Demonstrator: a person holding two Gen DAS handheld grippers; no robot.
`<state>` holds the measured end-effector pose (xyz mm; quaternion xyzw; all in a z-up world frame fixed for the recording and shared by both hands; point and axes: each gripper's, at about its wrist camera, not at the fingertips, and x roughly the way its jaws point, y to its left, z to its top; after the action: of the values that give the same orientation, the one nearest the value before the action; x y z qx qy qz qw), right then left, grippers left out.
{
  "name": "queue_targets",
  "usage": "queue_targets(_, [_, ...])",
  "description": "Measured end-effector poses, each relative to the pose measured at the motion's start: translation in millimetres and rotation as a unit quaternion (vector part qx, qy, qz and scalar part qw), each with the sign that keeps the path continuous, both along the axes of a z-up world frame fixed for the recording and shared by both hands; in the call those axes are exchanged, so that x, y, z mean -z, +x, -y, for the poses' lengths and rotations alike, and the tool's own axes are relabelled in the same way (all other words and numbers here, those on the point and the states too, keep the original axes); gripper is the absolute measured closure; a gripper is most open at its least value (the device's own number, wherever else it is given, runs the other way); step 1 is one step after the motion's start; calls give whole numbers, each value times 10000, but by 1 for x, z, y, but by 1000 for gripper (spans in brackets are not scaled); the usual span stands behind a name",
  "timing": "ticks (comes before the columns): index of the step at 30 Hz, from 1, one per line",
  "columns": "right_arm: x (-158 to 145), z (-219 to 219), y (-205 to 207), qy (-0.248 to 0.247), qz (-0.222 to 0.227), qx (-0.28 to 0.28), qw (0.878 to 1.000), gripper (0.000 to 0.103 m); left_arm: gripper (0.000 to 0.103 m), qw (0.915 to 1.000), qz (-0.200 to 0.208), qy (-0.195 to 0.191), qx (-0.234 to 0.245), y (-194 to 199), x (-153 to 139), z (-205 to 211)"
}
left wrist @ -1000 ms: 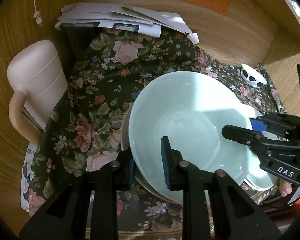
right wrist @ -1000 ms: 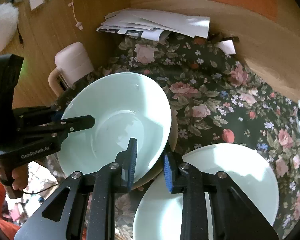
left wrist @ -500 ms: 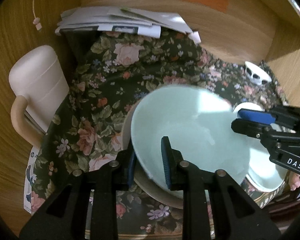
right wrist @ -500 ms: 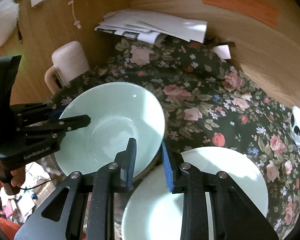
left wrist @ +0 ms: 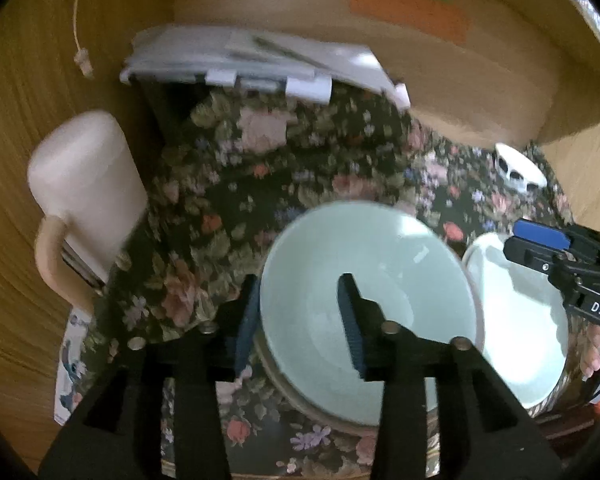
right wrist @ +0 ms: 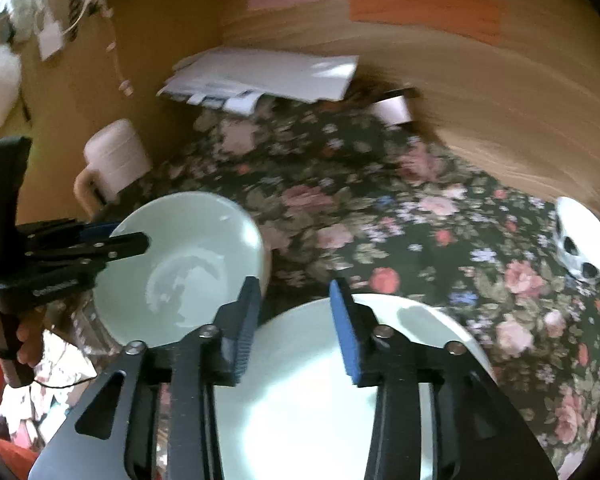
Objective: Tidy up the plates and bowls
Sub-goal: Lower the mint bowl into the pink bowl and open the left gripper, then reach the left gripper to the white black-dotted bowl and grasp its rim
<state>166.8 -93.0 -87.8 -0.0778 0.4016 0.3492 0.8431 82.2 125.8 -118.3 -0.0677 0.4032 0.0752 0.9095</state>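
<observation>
The left gripper [left wrist: 300, 316], jaws opening, straddles the pale green bowl's [left wrist: 380, 280] near rim, while the right gripper [right wrist: 292, 320], also opening, hangs empty over the white plate [right wrist: 300, 400].

You have two pale green bowls [left wrist: 380, 292] [left wrist: 516, 320], one tan dish [left wrist: 300, 396] under the left bowl, one pink jug [left wrist: 84, 184], one small spotted dish [right wrist: 584, 240], one stack of papers [right wrist: 260, 76], and three coloured notes [right wrist: 424, 8] on the wooden wall.

Domestic setting: wooden alcove lined with a floral cloth [left wrist: 228, 208], holding crockery, a pink jug [left wrist: 84, 176], stacked papers [right wrist: 268, 76] and sticky notes [right wrist: 424, 8].
</observation>
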Motion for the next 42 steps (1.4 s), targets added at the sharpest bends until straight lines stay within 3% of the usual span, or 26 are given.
queue_targets(6, [-8, 43, 23, -6, 219, 637, 9977, 50, 37, 9990, 428, 61, 150, 10, -30, 14])
queue_targets(9, [-11, 68, 37, -89, 348, 1022, 9941, 48, 32, 9983, 508, 8, 273, 20, -37, 25])
queue_targets(17, [-12, 136, 77, -242, 424, 1982, 9789, 46, 26, 9957, 533, 24, 754, 66, -41, 69])
queue_targets(24, [2, 191, 124, -271, 190, 2753, 9608, 46, 22, 9922, 514, 78, 1132, 105, -42, 99])
queue_targets(36, [37, 241, 184, -224, -363, 3442, 9379, 46, 18, 9889, 266, 104, 1457, 165, -34, 118])
queue_targets(42, [52, 247, 203, -180, -557, 3537, 9335, 53, 18, 9895, 16, -16, 1442, 185, -21, 117])
